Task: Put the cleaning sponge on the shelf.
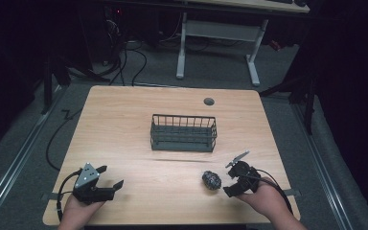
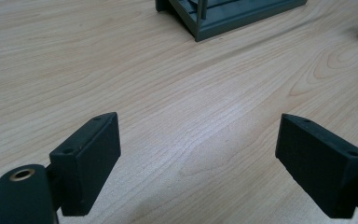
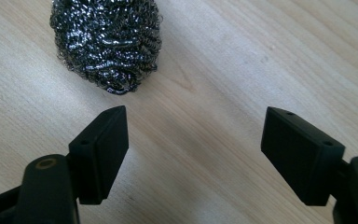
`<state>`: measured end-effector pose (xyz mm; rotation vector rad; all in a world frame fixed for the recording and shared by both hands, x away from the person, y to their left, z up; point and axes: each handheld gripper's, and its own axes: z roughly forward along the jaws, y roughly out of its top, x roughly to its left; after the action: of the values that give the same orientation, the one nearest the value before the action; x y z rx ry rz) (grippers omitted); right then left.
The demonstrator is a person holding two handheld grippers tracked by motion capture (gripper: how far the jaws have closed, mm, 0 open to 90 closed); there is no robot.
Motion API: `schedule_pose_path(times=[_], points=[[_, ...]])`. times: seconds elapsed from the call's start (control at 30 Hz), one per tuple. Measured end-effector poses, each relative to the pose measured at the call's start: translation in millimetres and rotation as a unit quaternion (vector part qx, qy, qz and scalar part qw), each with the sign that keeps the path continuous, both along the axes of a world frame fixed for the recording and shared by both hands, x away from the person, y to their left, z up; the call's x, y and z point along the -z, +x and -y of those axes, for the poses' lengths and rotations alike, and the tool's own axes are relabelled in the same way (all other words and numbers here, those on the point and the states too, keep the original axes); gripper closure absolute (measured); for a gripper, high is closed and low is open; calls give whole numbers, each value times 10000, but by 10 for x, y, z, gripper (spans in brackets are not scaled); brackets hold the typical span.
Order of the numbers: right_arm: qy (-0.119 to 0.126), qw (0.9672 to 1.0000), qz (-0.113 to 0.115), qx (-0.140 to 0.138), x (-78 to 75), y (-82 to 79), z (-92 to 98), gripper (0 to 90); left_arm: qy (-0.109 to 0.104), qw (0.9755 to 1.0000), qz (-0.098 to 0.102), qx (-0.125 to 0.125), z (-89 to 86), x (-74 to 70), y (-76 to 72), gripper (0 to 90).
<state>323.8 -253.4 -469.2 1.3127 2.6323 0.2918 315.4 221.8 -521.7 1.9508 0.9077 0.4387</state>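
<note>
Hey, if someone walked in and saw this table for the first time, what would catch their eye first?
Probably the shiny steel wool scrubber on the bare wood near the front right, lying just ahead of the right hand-held gripper, whose jaws stand open with nothing between them. Next, the dark wire basket standing alone mid-table. The left hand-held gripper sits at the front left, jaws apart over bare table.

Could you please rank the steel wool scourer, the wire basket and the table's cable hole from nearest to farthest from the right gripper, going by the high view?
1. Steel wool scourer, just left of the right gripper.
2. Wire basket, mid-table.
3. Cable hole, by the far edge.
</note>
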Motion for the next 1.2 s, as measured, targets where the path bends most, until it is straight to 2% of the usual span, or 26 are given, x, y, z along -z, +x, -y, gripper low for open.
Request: schedule_pose_path(times=[0.03,0.07,0.1,0.23,0.4,0.7,0.8,0.93,1.2], points=[[5,10000,-27,-28,2,10,-6,227,8,10000,-1,12,4,0,-2,144],[13,9999,-107,107,-3,6,-27,219,9,10000,-3,22,6,0,-2,144],[18,10000,-88,16,-2,23,-23,216,10,10000,-5,33,8,1,-3,144],[51,9999,-138,13,-30,40,-57,197,12,10000,-5,38,5,0,0,145],[-12,9998,-86,-150,-100,55,-141,160,-20,10000,-9,18,-8,1,8,145],[-1,9987,-247,-456,-141,81,-349,158,-60,10000,21,18,-32,-22,2,145],[38,9976,-340,-604,-122,83,-456,162,-69,10000,25,16,-32,-20,5,144],[44,9971,-345,-677,-99,98,-505,160,-59,10000,19,20,-28,-18,9,144],[29,9965,-439,-706,34,184,-578,190,-68,10000,19,17,-31,-19,8,145]])
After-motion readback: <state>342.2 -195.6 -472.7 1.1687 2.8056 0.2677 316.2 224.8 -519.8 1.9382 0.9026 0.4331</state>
